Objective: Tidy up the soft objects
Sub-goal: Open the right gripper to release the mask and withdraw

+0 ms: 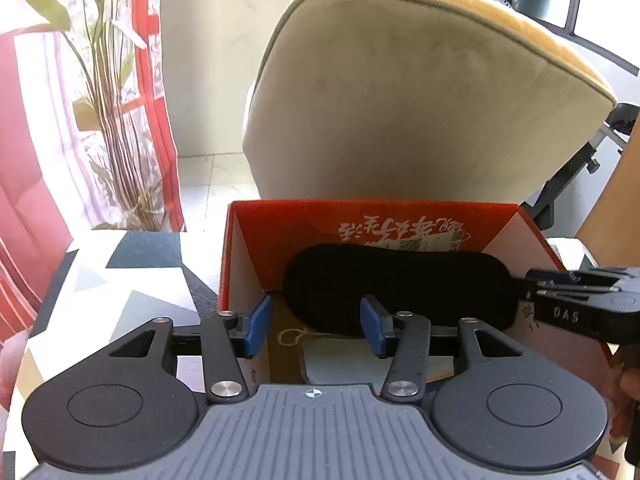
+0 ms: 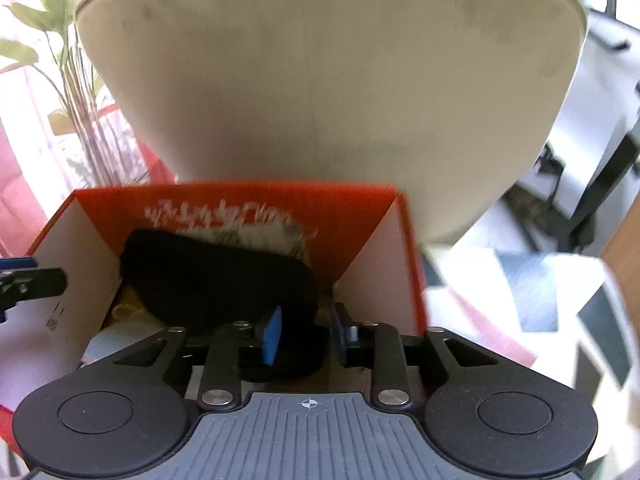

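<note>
With the flat black fabric pad (image 1: 396, 284) lying in the red cardboard box (image 1: 256, 216), both the left tool (image 1: 316, 326) and right tool (image 2: 306, 334) stood released — the drop looked finished, so next came withdrawing for another soft item.

strong daylight pours in behind the chair (image 1: 420, 92), washing out the curtain (image 1: 152, 80) and plant (image 1: 108, 60) to its left with glare. the chair's near face and the box (image 1: 248, 264) interior below it sit in soft shadow. the right wrist view is motion-blurred throughout. fisheye bending curves everything toward the edges, with dark corners.
</note>
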### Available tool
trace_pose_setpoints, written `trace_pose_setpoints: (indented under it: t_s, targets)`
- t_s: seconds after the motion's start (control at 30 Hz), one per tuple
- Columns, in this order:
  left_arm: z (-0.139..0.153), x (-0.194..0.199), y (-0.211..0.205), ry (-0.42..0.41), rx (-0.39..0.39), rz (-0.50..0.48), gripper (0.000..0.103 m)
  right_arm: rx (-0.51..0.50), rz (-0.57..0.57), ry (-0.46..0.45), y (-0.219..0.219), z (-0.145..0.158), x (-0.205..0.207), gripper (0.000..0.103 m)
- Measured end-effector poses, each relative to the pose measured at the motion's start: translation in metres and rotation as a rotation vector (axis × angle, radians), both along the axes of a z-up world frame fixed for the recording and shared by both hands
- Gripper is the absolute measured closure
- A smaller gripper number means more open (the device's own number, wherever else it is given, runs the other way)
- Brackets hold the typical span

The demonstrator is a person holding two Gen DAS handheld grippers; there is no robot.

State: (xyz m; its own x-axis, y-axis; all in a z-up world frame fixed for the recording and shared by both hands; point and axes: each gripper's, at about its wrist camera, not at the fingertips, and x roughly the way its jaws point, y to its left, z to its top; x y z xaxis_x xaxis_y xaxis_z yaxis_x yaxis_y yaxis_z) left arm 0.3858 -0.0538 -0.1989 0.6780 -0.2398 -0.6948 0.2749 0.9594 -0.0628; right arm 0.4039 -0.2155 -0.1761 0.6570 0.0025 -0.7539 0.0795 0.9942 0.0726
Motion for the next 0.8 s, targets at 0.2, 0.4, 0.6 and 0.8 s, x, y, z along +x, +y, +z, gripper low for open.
trace_pose_setpoints:
  t_s: [0.2,0.4,0.6,0.8]
  targets:
    - [0.013,-0.019,0.002,-0.030,-0.010,0.003,0.046,-0.052,0.019,-0.086,0.000,0.025,-0.020,0.066]
    - [0.025,-0.047,0.006,-0.071,-0.033,-0.020,0.012,-0.069,0.075,-0.176,0.006,0.049,-0.056,0.030]
    - [0.036,-0.072,0.014,-0.079,-0.052,-0.004,0.000,-0.049,0.080,-0.247,0.010,0.071,-0.095,0.000]
    - [0.051,-0.109,0.029,-0.134,-0.073,0.003,0.000,0.016,0.059,-0.291,0.009,0.090,-0.140,0.000]
